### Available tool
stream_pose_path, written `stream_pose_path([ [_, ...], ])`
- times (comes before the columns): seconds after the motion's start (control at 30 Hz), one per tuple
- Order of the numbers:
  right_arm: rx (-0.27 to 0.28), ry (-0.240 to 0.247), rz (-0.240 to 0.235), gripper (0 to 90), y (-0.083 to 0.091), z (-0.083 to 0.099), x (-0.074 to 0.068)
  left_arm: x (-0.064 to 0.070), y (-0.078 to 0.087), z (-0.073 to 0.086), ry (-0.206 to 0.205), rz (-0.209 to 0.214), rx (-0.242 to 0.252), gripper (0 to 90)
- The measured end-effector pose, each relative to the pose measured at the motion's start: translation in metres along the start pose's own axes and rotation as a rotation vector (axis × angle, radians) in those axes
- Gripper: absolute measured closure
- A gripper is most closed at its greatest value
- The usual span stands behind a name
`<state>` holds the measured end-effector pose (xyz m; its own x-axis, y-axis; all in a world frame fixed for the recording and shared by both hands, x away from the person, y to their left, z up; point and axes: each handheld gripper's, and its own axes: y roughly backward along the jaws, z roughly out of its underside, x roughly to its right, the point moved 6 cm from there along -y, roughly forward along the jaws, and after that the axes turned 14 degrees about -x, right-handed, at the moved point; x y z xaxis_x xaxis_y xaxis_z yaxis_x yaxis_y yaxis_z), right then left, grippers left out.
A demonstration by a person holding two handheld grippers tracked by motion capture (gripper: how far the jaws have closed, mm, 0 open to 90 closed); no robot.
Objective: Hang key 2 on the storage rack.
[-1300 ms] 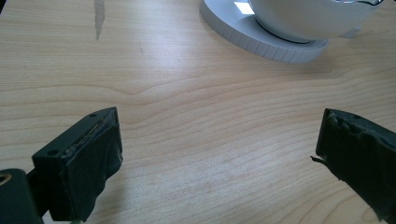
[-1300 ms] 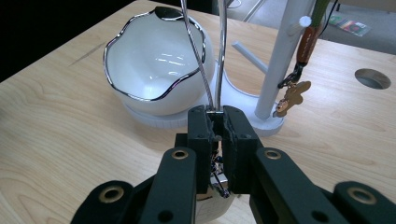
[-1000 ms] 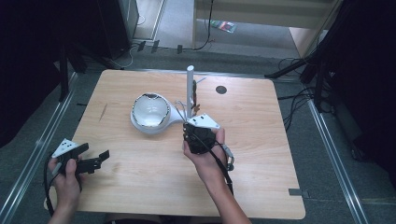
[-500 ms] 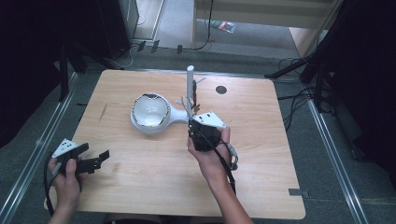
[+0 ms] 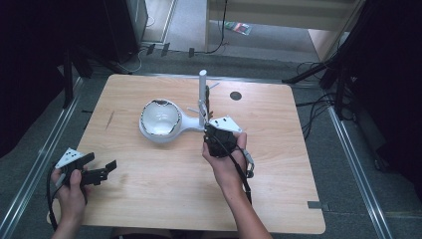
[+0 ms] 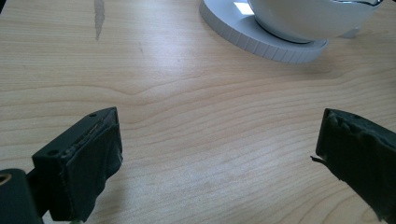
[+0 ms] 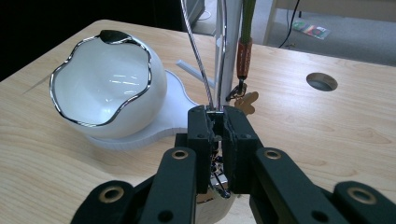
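A white stand has a round base [image 5: 185, 130], a white bowl with a wavy silver rim [image 5: 160, 118] [image 7: 107, 88] and an upright white post [image 5: 202, 94]. My right gripper [image 5: 208, 132] [image 7: 215, 135] sits at the foot of the post, shut on a thin silver chain [image 7: 201, 60] that runs up out of its jaws. A brown strap with a small tan charm [image 7: 246, 100] hangs just behind. My left gripper [image 5: 107, 168] [image 6: 215, 158] rests open over bare wood at the table's front left, apart from the stand's base [image 6: 261, 39].
A round cable hole [image 5: 235, 95] [image 7: 322, 80] lies in the tabletop behind and right of the post. A dark streak [image 6: 99, 16] marks the wood at left. Cables and table legs stand on the floor beyond the far edge.
The right gripper has shifted slightly to the right beside the post, still shut on the chain. The left gripper has stayed put.
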<state>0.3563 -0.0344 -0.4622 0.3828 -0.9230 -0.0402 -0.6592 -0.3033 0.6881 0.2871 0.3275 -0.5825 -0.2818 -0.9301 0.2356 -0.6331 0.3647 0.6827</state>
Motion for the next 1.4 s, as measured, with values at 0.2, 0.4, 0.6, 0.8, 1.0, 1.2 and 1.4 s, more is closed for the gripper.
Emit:
stream_pose_path([
  [0.2, -0.012, -0.009, 0.008, 83.7, -0.008, 0.001, 0.002, 0.000, 0.000, 0.000, 0.000, 0.000, -0.001, 0.9],
  [0.4, -0.025, -0.016, 0.015, 83.7, -0.014, 0.002, 0.005, 0.000, 0.000, 0.000, -0.003, 0.000, -0.004, 0.9],
  [0.6, -0.035, -0.022, 0.020, 83.7, -0.020, 0.003, 0.007, 0.000, 0.000, 0.000, -0.003, 0.000, -0.004, 0.9],
  [0.8, -0.050, -0.026, 0.024, 83.7, -0.025, 0.005, 0.009, 0.000, 0.000, 0.000, -0.003, -0.001, -0.003, 0.9],
  [1.0, -0.065, -0.032, 0.027, 83.7, -0.030, 0.008, 0.011, 0.000, 0.000, 0.000, -0.002, -0.001, -0.002, 0.9],
  [1.2, -0.078, -0.035, 0.028, 83.7, -0.036, 0.009, 0.011, 0.000, 0.000, 0.000, -0.002, -0.001, -0.003, 0.9],
  [1.4, -0.088, -0.039, 0.030, 83.7, -0.042, 0.008, 0.011, 0.000, 0.000, 0.000, 0.001, 0.000, -0.003, 0.9],
])
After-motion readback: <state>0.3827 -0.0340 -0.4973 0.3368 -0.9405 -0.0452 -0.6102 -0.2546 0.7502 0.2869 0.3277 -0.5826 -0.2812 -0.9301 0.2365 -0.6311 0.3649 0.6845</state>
